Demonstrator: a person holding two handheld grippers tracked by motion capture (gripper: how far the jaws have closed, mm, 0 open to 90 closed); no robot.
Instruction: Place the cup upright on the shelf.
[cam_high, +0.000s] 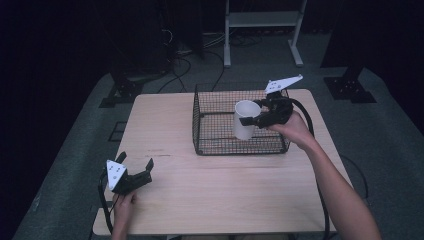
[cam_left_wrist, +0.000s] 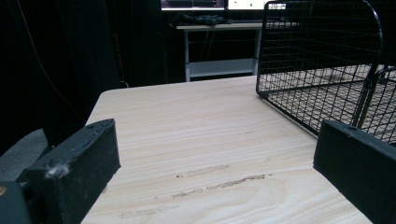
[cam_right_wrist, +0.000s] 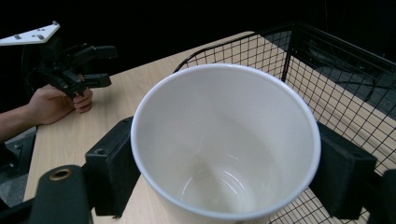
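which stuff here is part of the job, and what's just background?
In the job:
- white cup, gripped in the right claw
- wire basket, with the cup over it
- wooden table

Just about:
- left claw, jaws apart, idle at the table's near corner
- white shelf frame behind
- floor cables

Right claw (cam_right_wrist: 224, 177) clamps white cup (cam_right_wrist: 224, 144) beside wire basket (cam_right_wrist: 336, 79).
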